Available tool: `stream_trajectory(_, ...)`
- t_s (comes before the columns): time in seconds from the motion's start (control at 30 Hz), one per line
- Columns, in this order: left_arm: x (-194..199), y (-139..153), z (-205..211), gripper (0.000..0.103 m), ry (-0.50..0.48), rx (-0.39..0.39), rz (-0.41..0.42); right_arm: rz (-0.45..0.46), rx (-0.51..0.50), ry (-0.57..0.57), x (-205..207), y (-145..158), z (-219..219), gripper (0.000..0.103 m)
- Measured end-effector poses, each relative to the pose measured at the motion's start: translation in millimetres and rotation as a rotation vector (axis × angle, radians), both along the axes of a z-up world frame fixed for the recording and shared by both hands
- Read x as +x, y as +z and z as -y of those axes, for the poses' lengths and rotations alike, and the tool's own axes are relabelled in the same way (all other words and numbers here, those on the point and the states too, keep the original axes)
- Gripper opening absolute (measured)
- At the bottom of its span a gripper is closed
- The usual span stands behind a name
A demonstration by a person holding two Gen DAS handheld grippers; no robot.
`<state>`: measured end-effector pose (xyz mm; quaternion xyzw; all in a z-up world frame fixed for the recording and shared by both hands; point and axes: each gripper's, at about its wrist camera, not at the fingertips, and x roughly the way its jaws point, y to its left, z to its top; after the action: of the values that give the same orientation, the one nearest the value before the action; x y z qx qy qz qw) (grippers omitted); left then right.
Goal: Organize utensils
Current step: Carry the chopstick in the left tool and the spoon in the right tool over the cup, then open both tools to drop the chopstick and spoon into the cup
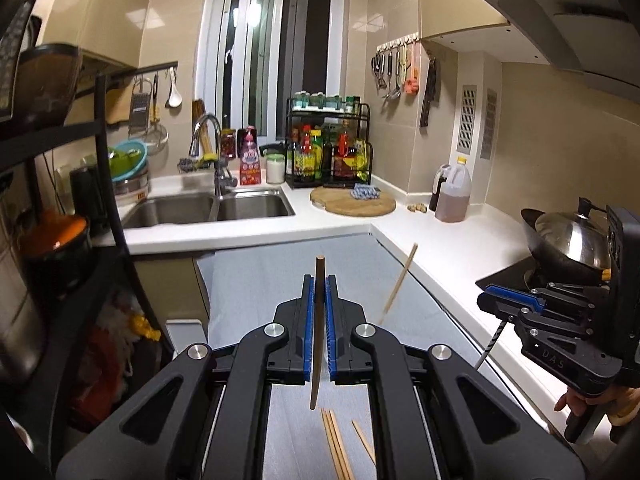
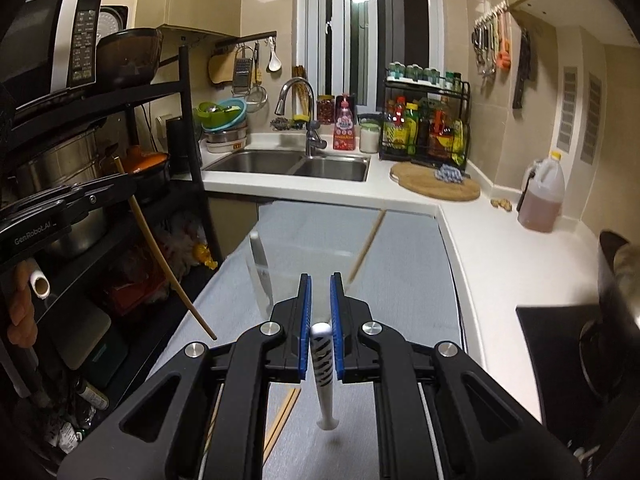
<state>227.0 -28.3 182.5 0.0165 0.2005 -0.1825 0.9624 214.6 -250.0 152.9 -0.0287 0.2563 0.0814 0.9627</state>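
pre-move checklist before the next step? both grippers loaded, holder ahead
1. Left gripper shut on brown chopstick: ok.
2. Right gripper shut on white striped utensil: ok, though held far back in the jaws.
3. Clear holder on the grey mat upright: ok, faint and blurred.
4. What the holder already has: one chopstick and a pale utensil lean in it: ok.
5. Loose chopsticks left on the mat: not ok, not yet sorted.
6. Room left in the holder: cannot tell.
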Motion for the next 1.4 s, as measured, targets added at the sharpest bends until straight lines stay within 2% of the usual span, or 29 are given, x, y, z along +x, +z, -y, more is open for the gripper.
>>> stream_trajectory(0.23,30,44,17,0.005,-0.007,0.009,0.076,0.047,-0.043,0.026,38,48,-9,0.010)
stream_trajectory(0.37,51,64,19,0.005,-0.004,-0.043,0.093,0.078,-0.045,0.024,64,75,-11,0.010)
stream_trajectory(0.53,75,70,24,0.005,0.002,-0.065,0.106,0.110,-0.034,0.016,93,88,-10,0.010)
stream_trajectory(0.73,107,49,32,0.005,0.002,-0.072,0.068,0.091,-0.019,0.016,128,73,-11,0.010)
stream_trajectory(0.87,119,27,39,0.005,-0.009,-0.047,0.017,0.050,-0.008,0.021,142,48,-12,0.010)
stream_trajectory(1.07,129,-1,43,0.005,-0.020,-0.025,-0.044,0.007,-0.002,0.020,150,16,-8,0.010)
stream_trajectory(1.4,138,-24,45,0.005,-0.020,-0.018,-0.110,-0.032,0.002,0.012,154,-7,-2,0.010)
